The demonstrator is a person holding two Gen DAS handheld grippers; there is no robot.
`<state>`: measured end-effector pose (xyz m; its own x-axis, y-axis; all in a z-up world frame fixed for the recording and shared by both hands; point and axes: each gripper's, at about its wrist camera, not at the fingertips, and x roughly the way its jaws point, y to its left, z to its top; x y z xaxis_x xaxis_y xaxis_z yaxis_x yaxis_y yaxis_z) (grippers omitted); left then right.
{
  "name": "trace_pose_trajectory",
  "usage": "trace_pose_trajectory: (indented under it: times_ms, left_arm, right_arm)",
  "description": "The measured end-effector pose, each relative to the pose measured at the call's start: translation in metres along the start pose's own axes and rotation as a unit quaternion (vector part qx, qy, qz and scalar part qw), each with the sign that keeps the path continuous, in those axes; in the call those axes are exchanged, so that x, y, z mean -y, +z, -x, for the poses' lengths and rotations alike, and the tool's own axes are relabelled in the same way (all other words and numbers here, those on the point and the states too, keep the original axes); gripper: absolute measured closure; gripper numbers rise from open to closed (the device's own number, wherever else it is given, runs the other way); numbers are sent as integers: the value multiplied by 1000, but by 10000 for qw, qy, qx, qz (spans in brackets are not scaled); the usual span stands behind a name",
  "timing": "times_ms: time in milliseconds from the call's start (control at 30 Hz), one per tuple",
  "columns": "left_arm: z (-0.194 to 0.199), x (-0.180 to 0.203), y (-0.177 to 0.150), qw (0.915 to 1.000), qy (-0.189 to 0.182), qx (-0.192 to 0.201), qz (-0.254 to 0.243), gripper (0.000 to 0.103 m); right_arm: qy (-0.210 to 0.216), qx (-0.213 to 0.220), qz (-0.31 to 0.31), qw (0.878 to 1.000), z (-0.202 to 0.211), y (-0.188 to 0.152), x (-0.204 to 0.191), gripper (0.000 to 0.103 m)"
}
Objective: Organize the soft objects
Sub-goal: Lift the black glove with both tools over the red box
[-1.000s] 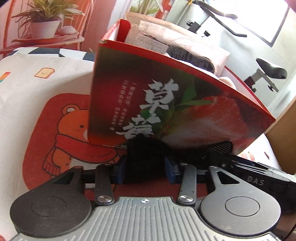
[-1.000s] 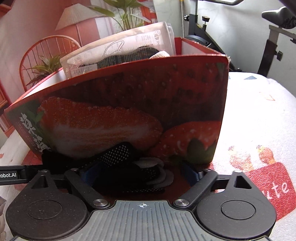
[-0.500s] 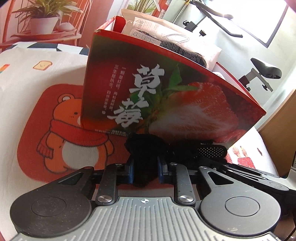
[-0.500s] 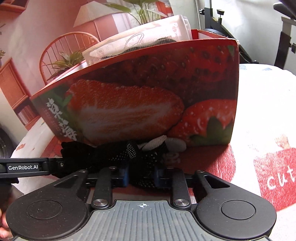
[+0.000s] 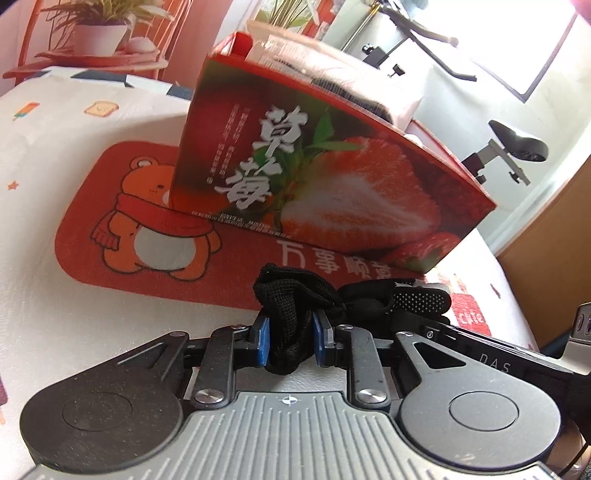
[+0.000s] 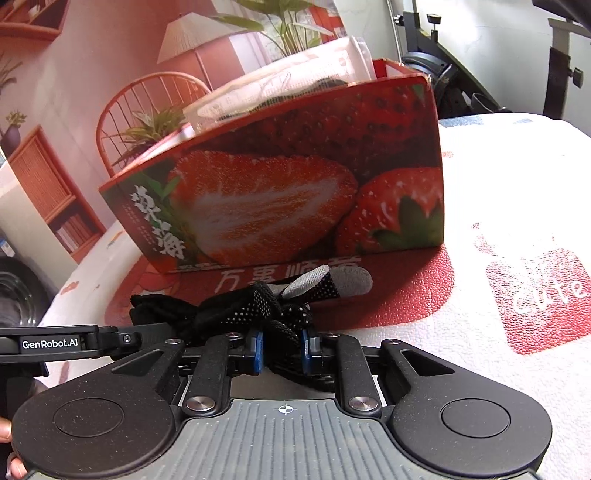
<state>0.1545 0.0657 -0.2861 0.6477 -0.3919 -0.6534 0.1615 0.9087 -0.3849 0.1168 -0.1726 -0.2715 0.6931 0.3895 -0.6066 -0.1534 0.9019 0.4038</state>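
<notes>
A black knit glove (image 5: pixel 295 295) with white grip dots and grey fingertips (image 6: pixel 317 280) is held between both grippers, just above the red mat. My left gripper (image 5: pixel 290 338) is shut on its cuff end. My right gripper (image 6: pixel 282 349) is shut on its finger end. A red strawberry-printed box (image 5: pixel 332 184) stands behind the glove; it also shows in the right wrist view (image 6: pixel 295 192). The box holds plastic-wrapped soft goods (image 6: pixel 280 92).
A red bear-print mat (image 5: pixel 147 229) lies on a white patterned tablecloth (image 6: pixel 517 184). A potted plant (image 5: pixel 99 33) on a side table stands far left. An exercise bike (image 5: pixel 513 144) and a wooden chair (image 6: pixel 147 107) stand beyond the table.
Both grippers closed on the glove at the foot of the box and pulled it back toward me. The box now stands farther away.
</notes>
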Motion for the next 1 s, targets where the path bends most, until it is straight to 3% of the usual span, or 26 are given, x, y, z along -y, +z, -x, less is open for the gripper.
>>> trace_pose_trajectory:
  times_ms: [267, 533, 767, 1000]
  left_arm:
    - [41, 22, 10, 9972, -158, 630, -370, 78]
    - [69, 46, 57, 9889, -170, 1288, -719, 78]
    - [59, 52, 109, 9876, -233, 1404, -661, 78]
    - [21, 51, 159, 9895, -97, 1280, -671, 77]
  right_arm:
    - [160, 753, 256, 9967, 41, 18, -14, 86]
    - [265, 1416, 1114, 9833, 67, 59, -40, 86]
    - [297, 1510, 1156, 9813, 56, 123, -45, 86]
    - [15, 1321, 1217, 9837, 9, 177, -39, 86]
